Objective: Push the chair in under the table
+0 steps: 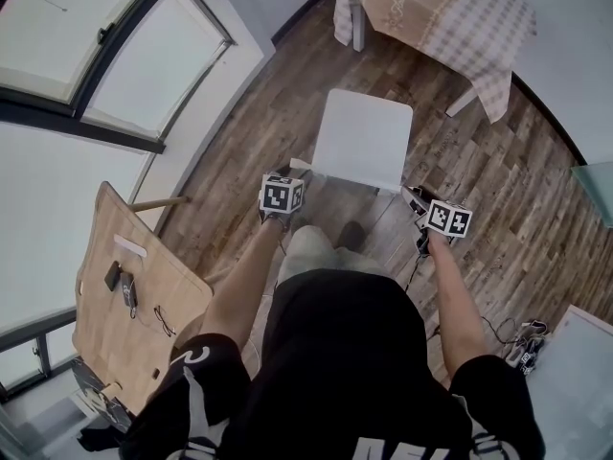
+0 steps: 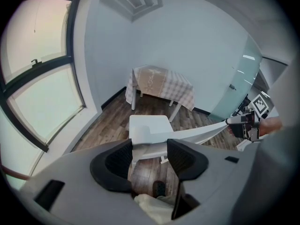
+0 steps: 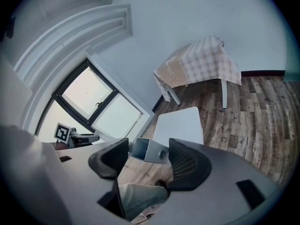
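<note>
A white chair stands on the wood floor facing a table with a checked cloth, with floor between them. Its backrest is on my side. My left gripper is shut on the backrest's left end, which fills the gap between the pads in the left gripper view. My right gripper holds the right end: the rail's square tube end sits between its jaws. The chair seat and the table lie straight ahead. The seat and table show likewise from the right.
A light wooden board with small items lies at the left by the large window. A frosted glass panel stands at the right. Cables trail on the floor near it. My shoe is just behind the chair.
</note>
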The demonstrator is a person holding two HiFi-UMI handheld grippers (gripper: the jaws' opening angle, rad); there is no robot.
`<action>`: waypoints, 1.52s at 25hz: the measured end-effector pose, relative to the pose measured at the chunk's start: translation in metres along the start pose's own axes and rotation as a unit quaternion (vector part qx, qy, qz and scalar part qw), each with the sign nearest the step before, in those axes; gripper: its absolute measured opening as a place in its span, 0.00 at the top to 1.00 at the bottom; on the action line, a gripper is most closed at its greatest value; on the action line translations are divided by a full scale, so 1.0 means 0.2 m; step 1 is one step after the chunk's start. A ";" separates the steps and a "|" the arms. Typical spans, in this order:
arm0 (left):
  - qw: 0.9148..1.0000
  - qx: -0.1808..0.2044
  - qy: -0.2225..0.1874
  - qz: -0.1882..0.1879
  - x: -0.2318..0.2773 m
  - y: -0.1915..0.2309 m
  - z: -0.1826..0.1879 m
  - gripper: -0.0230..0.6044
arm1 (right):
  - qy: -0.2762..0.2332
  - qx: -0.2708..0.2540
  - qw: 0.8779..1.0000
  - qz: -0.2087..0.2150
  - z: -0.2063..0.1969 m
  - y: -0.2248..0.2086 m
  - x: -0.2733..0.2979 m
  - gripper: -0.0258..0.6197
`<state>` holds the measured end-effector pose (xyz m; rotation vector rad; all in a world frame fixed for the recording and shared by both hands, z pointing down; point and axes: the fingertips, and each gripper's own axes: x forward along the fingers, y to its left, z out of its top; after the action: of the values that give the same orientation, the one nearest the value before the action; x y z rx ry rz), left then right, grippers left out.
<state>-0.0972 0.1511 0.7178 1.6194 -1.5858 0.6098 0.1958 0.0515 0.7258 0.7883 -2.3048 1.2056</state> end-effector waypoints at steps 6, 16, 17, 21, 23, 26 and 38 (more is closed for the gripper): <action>1.000 -0.001 0.003 0.002 -0.01 0.01 -0.01 0.58 | 0.005 -0.015 1.000 0.007 -0.03 0.02 0.01 0.52; 1.000 0.005 0.002 0.000 0.00 0.02 -0.01 0.58 | 0.015 -0.055 0.998 -0.019 -0.04 0.04 0.02 0.50; 1.000 0.006 0.003 0.001 0.00 0.02 0.00 0.58 | 0.016 -0.058 0.998 -0.021 -0.04 0.04 0.03 0.50; 1.000 0.005 0.005 0.004 -0.01 0.02 0.00 0.58 | 0.025 -0.077 0.996 -0.027 -0.03 0.05 0.03 0.49; 1.000 0.004 0.000 0.002 -0.01 0.01 0.00 0.58 | 0.029 -0.093 0.995 -0.031 -0.02 0.05 0.03 0.50; 1.000 0.002 -0.001 0.003 0.00 0.01 0.01 0.58 | 0.028 -0.092 0.995 -0.036 -0.02 0.05 0.03 0.50; 1.000 0.000 0.003 0.004 0.03 0.03 0.04 0.58 | 0.022 -0.055 0.997 -0.046 0.01 0.04 0.06 0.48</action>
<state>-0.1045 0.1414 0.7184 1.6103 -1.5882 0.6192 0.1810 0.0495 0.7277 0.8112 -2.2528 1.0369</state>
